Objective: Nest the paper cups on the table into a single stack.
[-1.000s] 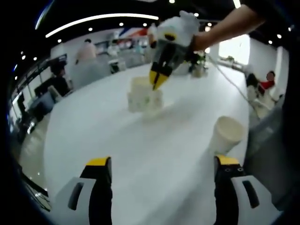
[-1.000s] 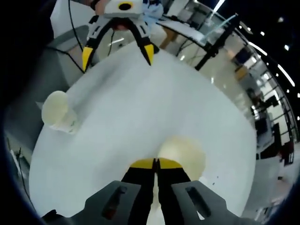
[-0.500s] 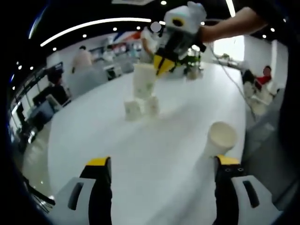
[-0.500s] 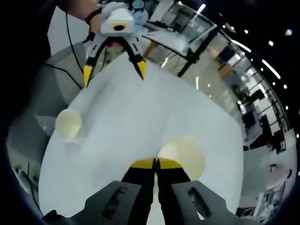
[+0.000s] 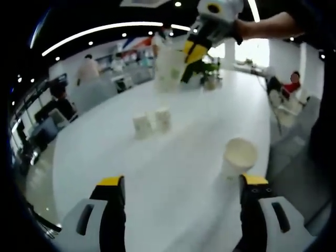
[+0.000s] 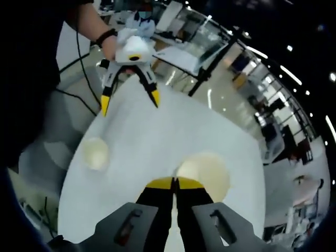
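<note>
My right gripper hangs high over the white table, shut on the rim of a paper cup that it holds in the air. In the right gripper view its fingertips are pressed together on that cup's rim. Two small paper cups stand side by side on the table below it. A single cup stands upright near the table's right edge, and appears too as the lone cup. My left gripper is low, open and holds nothing; it is the open gripper.
The round table drops off close to the right of the lone cup. People sit at desks beyond the far edge, and one in red at right. A plant stands at the table's far end. A cable hangs beside the table.
The right gripper has risen with its cup, lifting it off the two small cups and well above the table. The left gripper stays open and low.
</note>
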Motion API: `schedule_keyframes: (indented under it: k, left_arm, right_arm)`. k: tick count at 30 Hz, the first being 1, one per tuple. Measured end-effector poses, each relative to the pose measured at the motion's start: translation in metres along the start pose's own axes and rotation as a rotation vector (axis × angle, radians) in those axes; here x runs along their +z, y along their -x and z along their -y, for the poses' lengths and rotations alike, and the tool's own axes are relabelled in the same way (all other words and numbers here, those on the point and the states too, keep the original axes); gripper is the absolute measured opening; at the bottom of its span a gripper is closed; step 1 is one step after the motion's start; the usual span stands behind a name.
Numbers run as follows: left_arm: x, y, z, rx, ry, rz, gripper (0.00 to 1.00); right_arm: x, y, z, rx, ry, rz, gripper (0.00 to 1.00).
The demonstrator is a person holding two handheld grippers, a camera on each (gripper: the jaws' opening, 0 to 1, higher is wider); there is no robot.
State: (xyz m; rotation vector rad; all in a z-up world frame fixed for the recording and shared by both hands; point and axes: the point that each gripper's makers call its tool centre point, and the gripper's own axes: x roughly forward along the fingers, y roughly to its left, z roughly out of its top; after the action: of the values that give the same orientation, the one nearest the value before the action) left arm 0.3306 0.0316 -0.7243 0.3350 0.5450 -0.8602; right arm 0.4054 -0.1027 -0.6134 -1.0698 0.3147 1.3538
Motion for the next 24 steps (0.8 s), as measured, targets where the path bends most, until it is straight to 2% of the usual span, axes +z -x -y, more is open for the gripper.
schedule_keyframes:
  k: [13, 24]
  left_arm:
    - [0.003, 0.002, 0.003, -0.007, -0.006, 0.002, 0.89]
    - [0.001, 0.0, 0.004, -0.01, -0.005, 0.003, 0.88]
  right_arm:
    - [0.017, 0.022, -0.032, -0.007, -0.056, 0.027, 0.0]
    - [0.024, 0.029, -0.055, 0.028, -0.04, 0.029, 0.0]
